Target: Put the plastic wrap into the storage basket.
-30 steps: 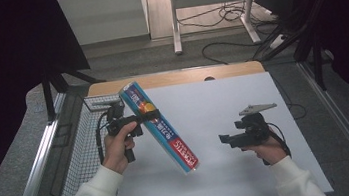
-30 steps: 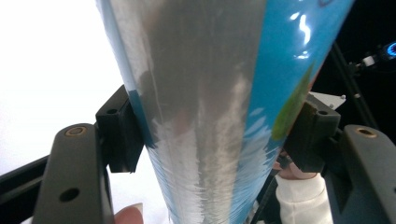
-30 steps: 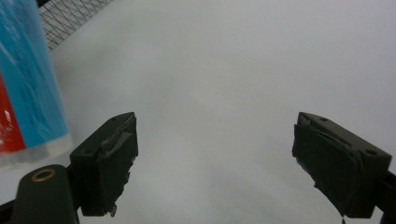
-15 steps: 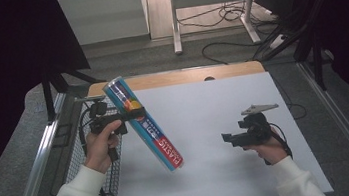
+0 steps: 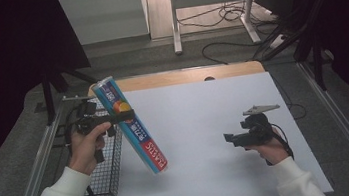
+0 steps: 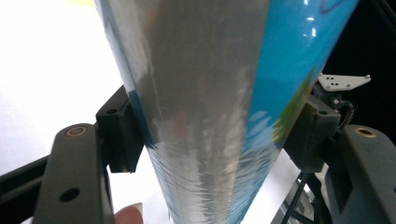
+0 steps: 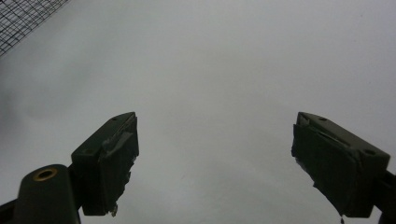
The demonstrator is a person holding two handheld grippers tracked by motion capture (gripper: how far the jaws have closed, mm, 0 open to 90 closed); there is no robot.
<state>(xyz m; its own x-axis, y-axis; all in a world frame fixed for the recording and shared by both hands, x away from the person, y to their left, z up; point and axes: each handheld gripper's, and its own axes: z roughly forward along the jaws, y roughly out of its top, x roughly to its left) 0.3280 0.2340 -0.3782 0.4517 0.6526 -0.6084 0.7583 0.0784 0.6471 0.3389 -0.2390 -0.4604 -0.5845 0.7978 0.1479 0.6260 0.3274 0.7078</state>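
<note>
Left gripper (image 5: 123, 117) jaws pinch blue roll (image 5: 133, 125) near its top; long axis slants toward 5 o'clock, above wire basket (image 5: 109, 179). Right gripper (image 5: 233, 138) jaws spread, empty.

Left gripper (image 5: 123, 117) held raised at table's left edge, jaws clamped on tube (image 5: 132, 125); left forearm angled up from bottom. Right gripper (image 5: 229, 137) held low above table, jaws spread wide, nothing between them.

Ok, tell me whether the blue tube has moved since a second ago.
Yes. The blue tube, clamped in the left claw, has shifted left across the white table, toward the wire basket at its edge.
</note>
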